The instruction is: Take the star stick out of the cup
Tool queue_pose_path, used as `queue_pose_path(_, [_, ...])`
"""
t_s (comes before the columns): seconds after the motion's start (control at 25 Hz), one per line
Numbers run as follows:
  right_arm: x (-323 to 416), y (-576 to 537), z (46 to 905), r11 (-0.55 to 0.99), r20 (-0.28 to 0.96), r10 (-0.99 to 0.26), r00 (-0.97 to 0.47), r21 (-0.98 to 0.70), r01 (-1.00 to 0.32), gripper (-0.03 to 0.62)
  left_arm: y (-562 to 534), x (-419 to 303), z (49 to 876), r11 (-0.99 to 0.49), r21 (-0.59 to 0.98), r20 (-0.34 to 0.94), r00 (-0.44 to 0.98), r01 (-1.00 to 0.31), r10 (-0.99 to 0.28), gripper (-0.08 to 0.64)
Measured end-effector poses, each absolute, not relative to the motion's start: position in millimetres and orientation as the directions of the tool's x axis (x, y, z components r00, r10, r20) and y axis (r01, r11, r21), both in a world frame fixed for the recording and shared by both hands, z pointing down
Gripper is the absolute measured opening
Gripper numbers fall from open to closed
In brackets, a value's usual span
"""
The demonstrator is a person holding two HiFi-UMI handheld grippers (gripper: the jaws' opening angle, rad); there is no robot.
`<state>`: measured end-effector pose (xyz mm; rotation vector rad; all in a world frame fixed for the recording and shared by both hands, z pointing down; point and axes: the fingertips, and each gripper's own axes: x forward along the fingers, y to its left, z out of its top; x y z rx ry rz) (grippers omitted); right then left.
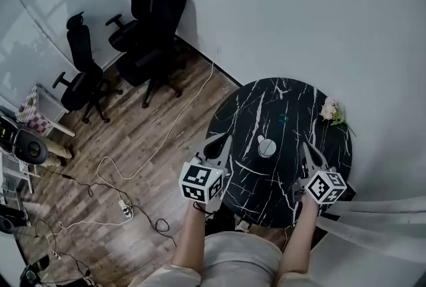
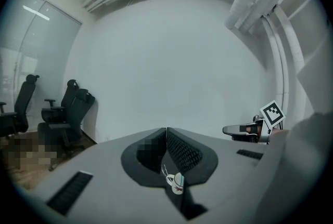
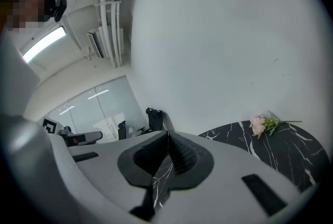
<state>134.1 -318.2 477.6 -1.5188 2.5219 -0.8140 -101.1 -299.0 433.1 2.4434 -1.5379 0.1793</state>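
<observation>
A small white cup (image 1: pixel 266 146) stands near the middle of the round black marble table (image 1: pixel 286 199). In the left gripper view the cup (image 2: pixel 177 182) shows low in the gap behind the jaws, with a thin stick (image 2: pixel 164 169) slanting up from it; its star is too small to make out. My left gripper (image 1: pixel 225 139) hovers at the table's left edge, left of the cup, jaws shut and empty (image 2: pixel 166 130). My right gripper (image 1: pixel 306 146) hangs over the table to the cup's right, also shut on nothing (image 3: pixel 167 134).
A small bunch of pale pink flowers (image 1: pixel 331 110) lies at the table's far right edge, also seen as flowers (image 3: pixel 263 124) in the right gripper view. Black office chairs (image 1: pixel 150 19) stand by the wall, and cables (image 1: pixel 126 209) trail over the wooden floor.
</observation>
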Motion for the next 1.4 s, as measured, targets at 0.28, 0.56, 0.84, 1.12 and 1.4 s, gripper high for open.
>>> queue_pose_path(0.28, [131.9,-364.3,489.9,0.342,0.218,-0.837,-0.501,-0.506,-0.792,0.035,-349.3,-90.5,448.7,-0.442,0.165,0.262,0.472,-0.882,-0.842,0.021])
queue_pose_path(0.56, [127.8,-401.5,520.6,0.312,0.267,-0.826,-0.496,-0.515,-0.798,0.035,-389.8,-71.2,478.1,-0.479,0.190,0.315,0.516,-0.857,-0.797,0.021])
queue_pose_path(0.84, [115.1,-435.3,550.9,0.298,0.299,-0.804,-0.513,-0.544,-0.784,0.037,-424.7,-58.0,507.9,-0.508,0.220,0.364,0.553,-0.833,-0.750,0.021])
queue_pose_path(1.12, [106.3,-453.0,573.3,0.279,0.327,-0.789,-0.520,-0.563,-0.778,0.113,-448.2,-52.3,524.5,-0.529,0.245,0.380,0.582,-0.813,-0.719,0.021])
queue_pose_path(1.4, [96.7,-468.7,590.7,0.260,0.383,-0.762,-0.522,-0.556,-0.789,0.181,-471.0,-55.9,538.7,-0.520,0.287,0.385,0.594,-0.804,-0.706,0.021])
